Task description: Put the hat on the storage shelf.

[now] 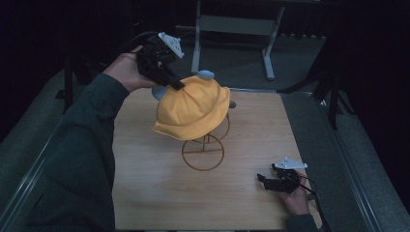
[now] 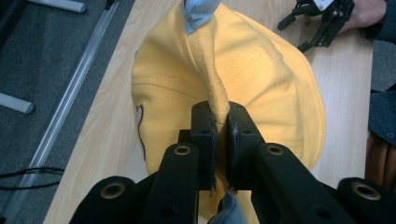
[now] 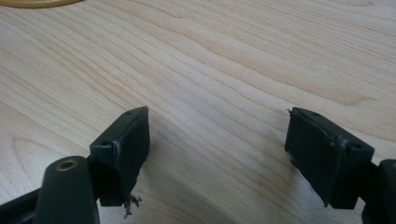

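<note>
A yellow fabric hat (image 1: 193,108) with pale blue ear-like bits (image 1: 206,74) hangs over a gold wire stand (image 1: 203,153) in the middle of the wooden table (image 1: 145,183). My left gripper (image 1: 175,85) comes in from the upper left and is shut on a pinched fold of the hat's crown. In the left gripper view the fold of the yellow hat (image 2: 261,74) runs up between the two pads (image 2: 205,135). My right gripper (image 1: 262,180) rests low near the table's front right, its jaws wide open over bare wood (image 3: 210,70) with nothing between them.
The stand's round wire base (image 1: 203,155) lies flat on the table under the hat. A metal frame (image 1: 237,29) stands on the floor beyond the far edge. Dark floor and a rail (image 1: 29,183) border the table on the left.
</note>
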